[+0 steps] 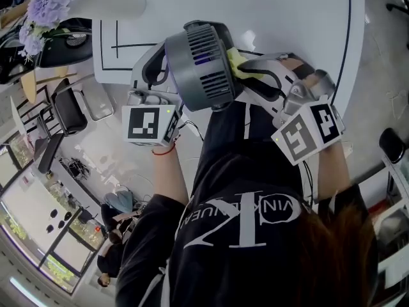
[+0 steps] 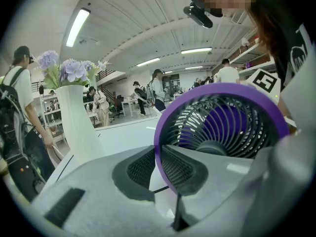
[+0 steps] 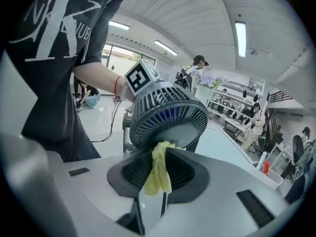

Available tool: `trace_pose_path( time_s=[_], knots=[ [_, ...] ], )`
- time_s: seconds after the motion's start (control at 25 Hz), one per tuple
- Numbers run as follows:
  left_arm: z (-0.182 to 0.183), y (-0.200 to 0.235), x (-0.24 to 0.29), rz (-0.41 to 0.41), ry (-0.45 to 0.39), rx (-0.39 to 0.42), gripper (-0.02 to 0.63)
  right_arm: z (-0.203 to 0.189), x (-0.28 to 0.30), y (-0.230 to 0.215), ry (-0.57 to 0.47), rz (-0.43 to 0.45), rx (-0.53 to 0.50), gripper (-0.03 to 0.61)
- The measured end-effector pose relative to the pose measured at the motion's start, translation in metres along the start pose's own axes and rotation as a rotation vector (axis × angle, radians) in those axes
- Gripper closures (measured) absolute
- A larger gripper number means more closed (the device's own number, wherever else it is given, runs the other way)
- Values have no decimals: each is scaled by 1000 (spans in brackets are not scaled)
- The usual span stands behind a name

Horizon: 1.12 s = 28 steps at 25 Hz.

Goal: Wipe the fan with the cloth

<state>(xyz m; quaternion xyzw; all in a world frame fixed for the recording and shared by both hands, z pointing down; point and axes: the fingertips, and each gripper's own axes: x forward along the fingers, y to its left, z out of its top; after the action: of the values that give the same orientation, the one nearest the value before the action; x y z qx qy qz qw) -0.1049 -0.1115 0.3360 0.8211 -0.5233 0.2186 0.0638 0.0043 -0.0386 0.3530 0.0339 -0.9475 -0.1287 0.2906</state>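
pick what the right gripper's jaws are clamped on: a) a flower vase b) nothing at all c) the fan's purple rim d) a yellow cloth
D: in the right gripper view the jaws pinch the yellow cloth, whose top reaches the grey back grille of the fan.

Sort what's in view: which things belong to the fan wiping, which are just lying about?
Job: grey plastic fan with purple front ring, clamped by left gripper; yellow cloth, in right gripper.
Lying about: tall white vase of purple flowers.
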Motion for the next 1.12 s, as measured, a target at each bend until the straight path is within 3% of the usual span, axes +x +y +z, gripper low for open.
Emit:
trace_pose_path(
  time_s=[0.64, 1.12],
  knots=[
    [-3, 3, 1, 3, 24, 3, 566, 25, -24, 4, 1, -27, 33, 494],
    [0, -1, 0, -1, 22, 16, 568, 40, -35, -21, -19, -76, 14, 494]
  ],
)
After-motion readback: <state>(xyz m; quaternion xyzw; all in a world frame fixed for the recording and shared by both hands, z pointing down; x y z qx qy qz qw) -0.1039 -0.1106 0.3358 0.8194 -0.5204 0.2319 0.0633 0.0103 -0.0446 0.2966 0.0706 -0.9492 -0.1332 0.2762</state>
